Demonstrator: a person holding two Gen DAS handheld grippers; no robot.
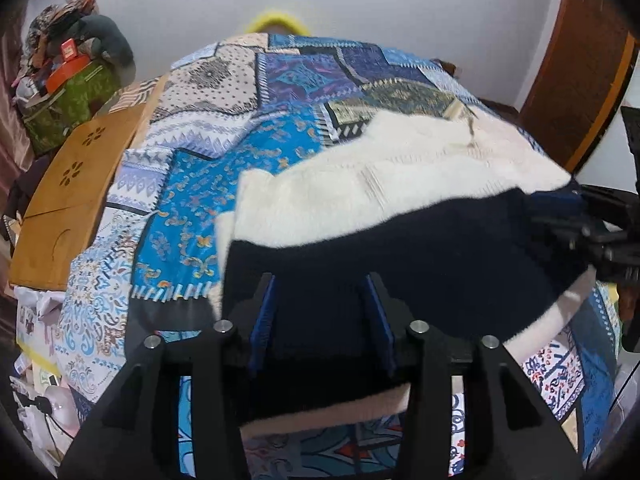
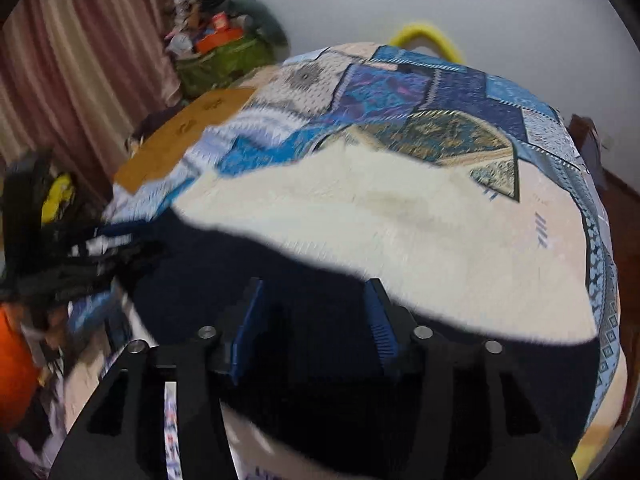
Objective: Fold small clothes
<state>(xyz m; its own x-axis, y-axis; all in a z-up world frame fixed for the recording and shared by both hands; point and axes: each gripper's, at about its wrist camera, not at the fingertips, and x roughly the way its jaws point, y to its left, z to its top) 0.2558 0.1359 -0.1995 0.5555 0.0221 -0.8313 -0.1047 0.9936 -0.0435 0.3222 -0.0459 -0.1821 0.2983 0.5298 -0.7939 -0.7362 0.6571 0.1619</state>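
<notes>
The left gripper (image 1: 324, 312), black with blue ribbed pads, has its two fingers spread, and the dark navy band of the cream and navy knitted garment (image 1: 400, 248) lies between them; the pads do not press the cloth, as far as the left wrist view shows. The right gripper (image 2: 314, 320), of the same black and blue make, also stands with its fingers apart over the navy part of the same garment (image 2: 360, 220), with cloth filling the gap between the pads. Whether either pair actually grips the knit cannot be told, since the dark fabric hides the contact.

The garment lies spread on the blue patchwork-patterned bedspread (image 1: 224, 160), its fluffy cream part farther from the cameras and its navy part nearest the fingers. In the left wrist view the right gripper shows at the right edge, touching the navy hem. The right wrist view is blurred.

Beside the bed stands a flat brown wooden board with flower-shaped cut-outs (image 1: 68, 184). Beyond it a green patterned bag heaped with clothes and boxes (image 1: 76, 96) sits against the white wall (image 1: 400, 0), near a pink striped curtain (image 2: 80, 60).
</notes>
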